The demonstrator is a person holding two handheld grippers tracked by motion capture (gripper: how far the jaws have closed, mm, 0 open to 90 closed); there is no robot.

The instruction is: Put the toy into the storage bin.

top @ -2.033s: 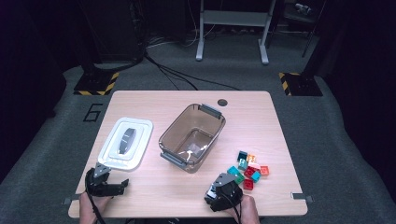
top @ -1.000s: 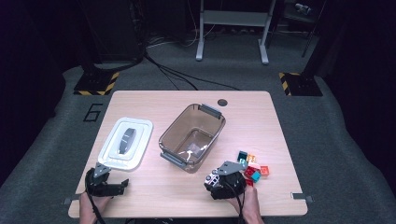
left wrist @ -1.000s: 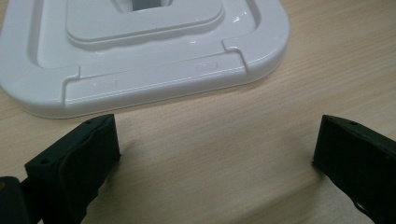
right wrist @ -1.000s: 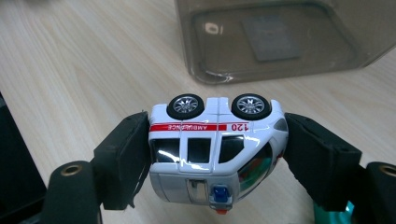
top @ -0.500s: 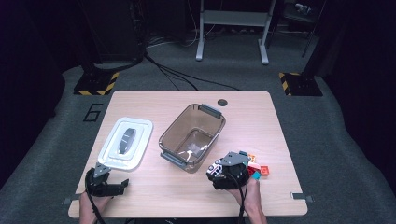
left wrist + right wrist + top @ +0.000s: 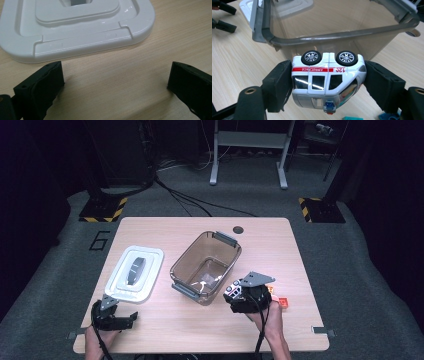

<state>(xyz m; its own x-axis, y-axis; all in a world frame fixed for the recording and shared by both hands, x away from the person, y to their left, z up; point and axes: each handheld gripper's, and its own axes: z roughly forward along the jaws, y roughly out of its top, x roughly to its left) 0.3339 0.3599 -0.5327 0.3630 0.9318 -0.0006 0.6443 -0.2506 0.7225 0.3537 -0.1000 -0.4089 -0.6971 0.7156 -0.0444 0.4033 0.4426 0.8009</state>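
My right gripper is shut on a white toy ambulance, which lies tilted with its wheels toward the bin. From the high view, that right gripper hovers above the table just right of the clear brown bin, with the ambulance at its tip. The bin's near rim is right in front of the toy. My left gripper stands open on the table with nothing between its jaws, just short of the white lid. Seen from above, the left gripper rests near the front left edge.
The white lid lies flat to the left of the bin. A few small coloured toys sit behind the right hand, and teal and blue bits show under the ambulance. A round hole marks the table's far side.
My right gripper has risen from the toy pile with the ambulance and moved left toward the bin. The left gripper has stayed still.
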